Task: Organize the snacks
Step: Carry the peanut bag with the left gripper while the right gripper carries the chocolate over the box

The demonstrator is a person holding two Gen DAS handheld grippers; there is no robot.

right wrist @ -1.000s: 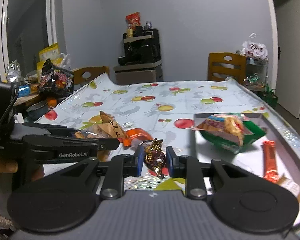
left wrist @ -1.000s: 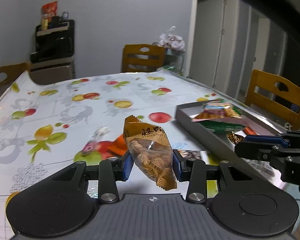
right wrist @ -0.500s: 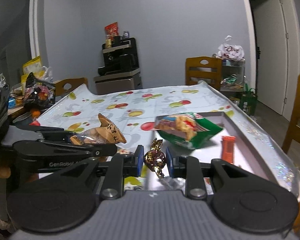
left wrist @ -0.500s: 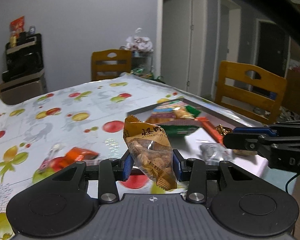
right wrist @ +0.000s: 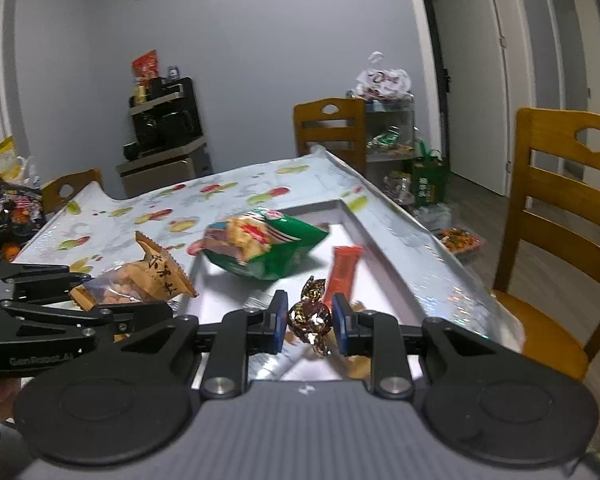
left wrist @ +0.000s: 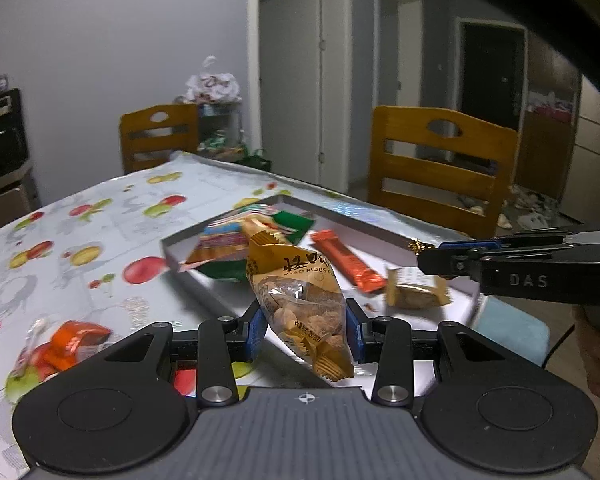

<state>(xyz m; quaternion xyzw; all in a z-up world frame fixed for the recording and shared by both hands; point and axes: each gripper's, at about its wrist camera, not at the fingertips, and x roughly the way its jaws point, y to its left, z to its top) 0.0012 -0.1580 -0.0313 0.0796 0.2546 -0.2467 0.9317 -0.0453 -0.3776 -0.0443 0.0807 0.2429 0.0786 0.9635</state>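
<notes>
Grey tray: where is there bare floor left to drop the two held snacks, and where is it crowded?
Tray: its near end, below the orange bar, looks bare, as does the far corner beyond it. The left side is crowded by the green bag. In the left view, a small biscuit pack sits beside the bar.

Both swung across the worktop (left wrist: 100, 216) toward the grey tray (right wrist: 380, 248) since a second ago. Left gripper (left wrist: 305, 330), with its yellow nut packet (left wrist: 300, 304), now at the tray's near edge rather than over bare cloth. Right gripper (right wrist: 309, 318), with its gold-brown candy (right wrist: 310, 316), now over the tray's floor.
</notes>
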